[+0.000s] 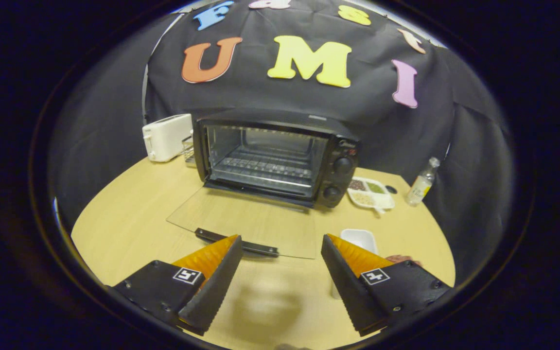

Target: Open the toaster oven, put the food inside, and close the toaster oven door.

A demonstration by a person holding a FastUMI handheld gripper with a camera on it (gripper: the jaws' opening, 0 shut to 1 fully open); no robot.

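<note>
Glass door: the toaster oven [275, 158] stood open at twelve o'clock from the gripper [280, 253], its clear door [246, 221] folded flat onto the wooden table [119, 233]; by my guess stiff, hinged and breakable, so better pushed up gently than knocked.
Door handle: a dark bar [236, 242] lay along the door's near edge, just ahead of the left finger at about eleven o'clock; I judged it the sound place to lift from when closing, being rigid and narrow enough to take between the fingers.
White toaster: a pop-up toaster [167, 137] sat close beside the oven at ten o'clock, with a small wire rack [188, 149] between the two.
Oven cavity: the inner rack [260, 167] looked bare, so the food was not yet in.
Food: a reddish piece [400, 258] peeked out just beyond the right finger at three o'clock, beside a white dish [359, 239]; mostly hidden, and I could not tell what it was; probably light and soft, to be pinched lightly across its middle.
Gripper pose: held low over the table, level, pointing at the oven; fingers spread wide, holding nothing.
Far right: a divided snack tray [370, 192] and a small bottle [422, 183] stood at two o'clock.
</note>
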